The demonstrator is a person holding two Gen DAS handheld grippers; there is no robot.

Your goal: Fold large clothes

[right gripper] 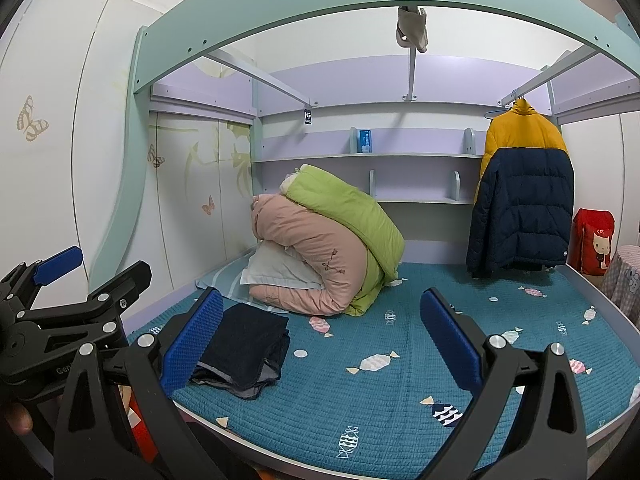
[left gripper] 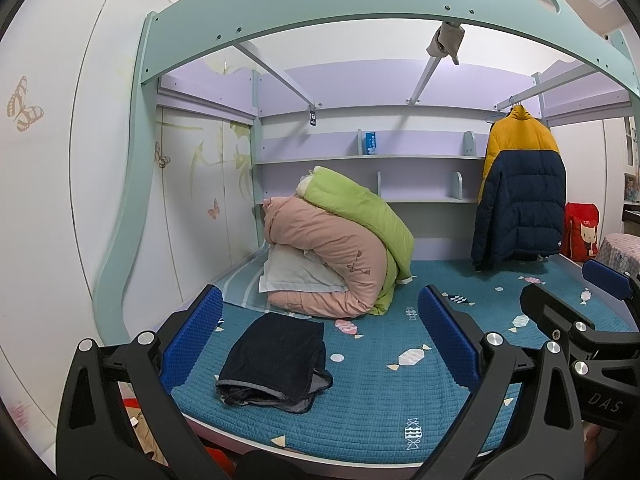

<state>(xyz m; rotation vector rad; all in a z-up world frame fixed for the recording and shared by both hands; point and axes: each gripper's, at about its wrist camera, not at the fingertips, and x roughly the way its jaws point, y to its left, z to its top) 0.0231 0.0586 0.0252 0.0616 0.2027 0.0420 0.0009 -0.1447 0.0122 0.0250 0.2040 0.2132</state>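
Dark navy folded garment (left gripper: pixel 276 360), with a grey lining showing at its lower edge, lies flat on the teal quilted bed cover (left gripper: pixel 400 400) near the front left corner of the bed. The cover is printed with pale candy shapes. Left hand-held gripper (left gripper: pixel 320 344): its blue ribbed fingers (left gripper: pixel 196 340) are spread wide apart, held above the front edge of the bed with the garment seen between them; nothing is pinched. Right hand-held gripper (right gripper: pixel 320 344): likewise spread wide and holding nothing, positioned beside the left one, with the garment just behind its left finger in the right wrist view. Each gripper appears at the edge of the other's view.

Behind the garment, a rolled pink quilt (left gripper: pixel 328 256) rests on the bed with a green quilt (left gripper: pixel 360 208) draped over it and a white pillow (left gripper: pixel 296 272) tucked under it. A yellow and navy puffer jacket (left gripper: pixel 520 192) hangs from a rail at the right. Lilac wall shelves (left gripper: pixel 372 158) run along the back, and a mint-green arched bed frame (left gripper: pixel 360 4) spans overhead.
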